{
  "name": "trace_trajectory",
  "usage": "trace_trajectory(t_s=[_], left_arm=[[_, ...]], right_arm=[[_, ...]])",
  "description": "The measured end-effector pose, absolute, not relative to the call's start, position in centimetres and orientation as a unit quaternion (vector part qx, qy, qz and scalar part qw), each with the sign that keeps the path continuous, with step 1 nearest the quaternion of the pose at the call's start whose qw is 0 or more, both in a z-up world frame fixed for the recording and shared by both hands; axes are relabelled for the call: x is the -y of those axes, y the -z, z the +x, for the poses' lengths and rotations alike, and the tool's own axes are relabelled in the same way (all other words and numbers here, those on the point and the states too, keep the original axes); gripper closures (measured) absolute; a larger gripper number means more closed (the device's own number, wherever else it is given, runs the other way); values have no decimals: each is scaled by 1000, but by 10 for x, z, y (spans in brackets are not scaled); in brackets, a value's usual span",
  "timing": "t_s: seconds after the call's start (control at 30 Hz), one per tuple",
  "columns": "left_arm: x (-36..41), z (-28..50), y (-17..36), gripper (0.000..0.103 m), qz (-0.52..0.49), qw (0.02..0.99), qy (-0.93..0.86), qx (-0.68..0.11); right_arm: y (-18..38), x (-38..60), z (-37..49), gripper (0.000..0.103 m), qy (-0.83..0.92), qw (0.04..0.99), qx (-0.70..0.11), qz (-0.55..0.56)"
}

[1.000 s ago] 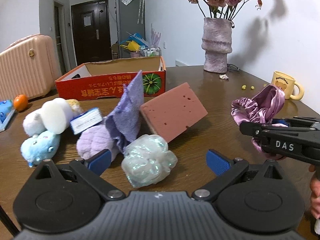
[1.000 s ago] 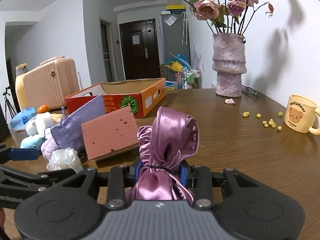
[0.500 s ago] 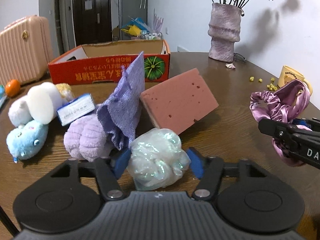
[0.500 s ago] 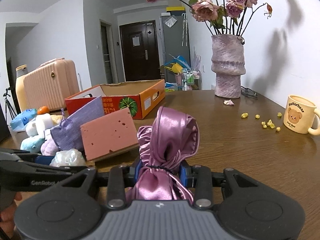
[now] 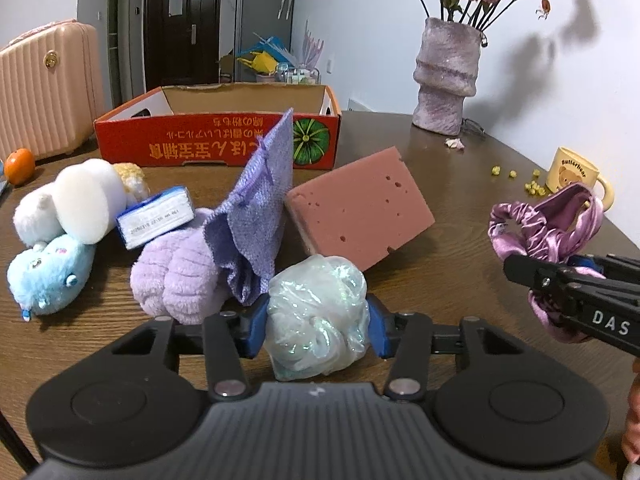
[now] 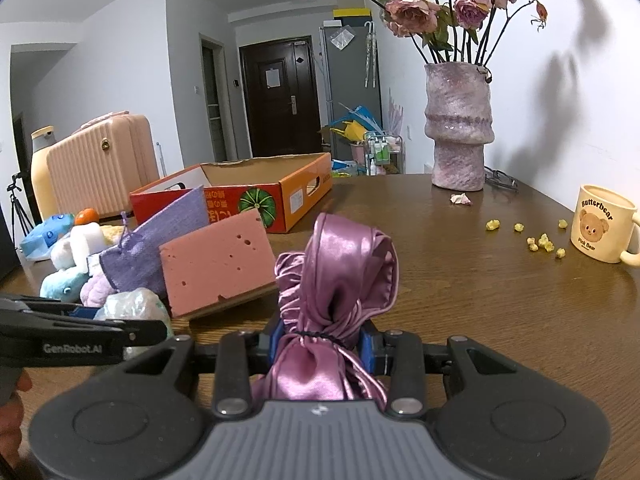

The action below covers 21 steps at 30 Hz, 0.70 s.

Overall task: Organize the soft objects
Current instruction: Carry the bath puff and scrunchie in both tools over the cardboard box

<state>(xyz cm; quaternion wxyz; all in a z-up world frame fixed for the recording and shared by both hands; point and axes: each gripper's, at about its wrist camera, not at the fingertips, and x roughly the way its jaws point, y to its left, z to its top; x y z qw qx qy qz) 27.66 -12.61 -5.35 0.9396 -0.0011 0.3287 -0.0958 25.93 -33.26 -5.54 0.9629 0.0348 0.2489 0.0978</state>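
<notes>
Iridescent pouf (image 5: 316, 316) clamped in left gripper (image 5: 317, 326), satin bonnet (image 6: 336, 292) in right gripper (image 6: 323, 350); box (image 5: 218, 140) lies ahead, nearer the left

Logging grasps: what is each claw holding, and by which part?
Left claw: iridescent white mesh bath pouf, pinched across its middle. Right claw: pink satin scrunchie-like cloth, at its tied neck.

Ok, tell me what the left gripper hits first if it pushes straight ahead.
The left gripper, shut on the bath pouf, would probably push it into the pink sponge first; the purple cloth is close on its left.
</notes>
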Motion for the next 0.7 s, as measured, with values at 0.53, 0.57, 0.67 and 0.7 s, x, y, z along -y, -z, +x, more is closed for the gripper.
trace_trajectory(t_s=[0.53,0.57,0.67,0.7], left_arm=[[99,236,24,53,-23,961,93,-259],[96,234,22,53,-25,963,91,-254],[88,232,18,53,-35,964,89,-247],[84,231,17,53,-38,964,89,-246]], right_arm=[[53,318,255,67,-81,969,-230,30],[52,316,256,67,-80,970,-229,29],[49,309,255,67,-78,971,-222,27],[48,308,255,67,-77,972,-220,27]])
